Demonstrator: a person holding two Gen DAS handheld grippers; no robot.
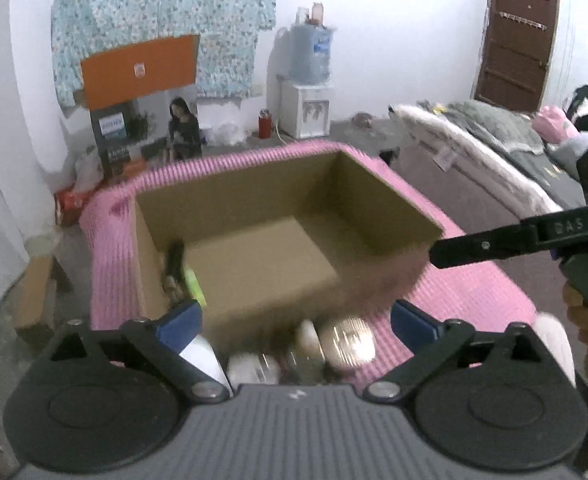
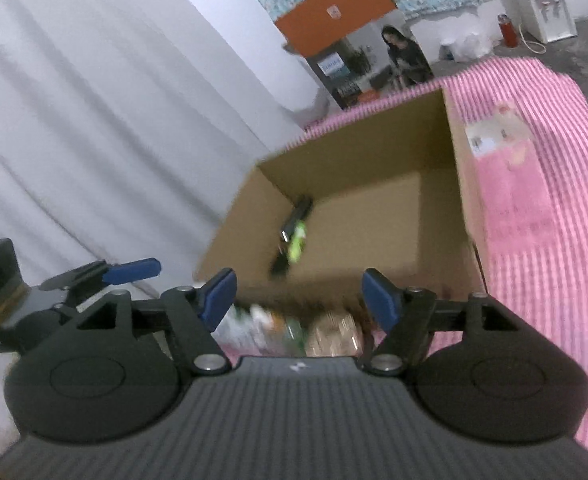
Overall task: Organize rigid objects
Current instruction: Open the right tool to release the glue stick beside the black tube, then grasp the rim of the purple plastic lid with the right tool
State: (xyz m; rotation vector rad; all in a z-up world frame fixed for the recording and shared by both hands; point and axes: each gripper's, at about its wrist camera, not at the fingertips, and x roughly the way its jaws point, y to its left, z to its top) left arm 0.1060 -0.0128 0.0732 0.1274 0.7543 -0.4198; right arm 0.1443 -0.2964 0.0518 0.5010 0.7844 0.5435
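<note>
Both tools (image 1: pixel 296 320) (image 2: pixel 298 298) agape, empty, nr cardboard box (image 1: pixel 374 196) w/ green item (image 2: pixel 297 240).

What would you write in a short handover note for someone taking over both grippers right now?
Left gripper: open, nothing between the pads.
Right gripper: open, empty too.
Cardboard box stands open on the pink striped cloth.
Done: a dark item with a green one lies along one inner wall of the box.
Left: several blurred containers on the cloth in front of the box, not yet in it.
</note>
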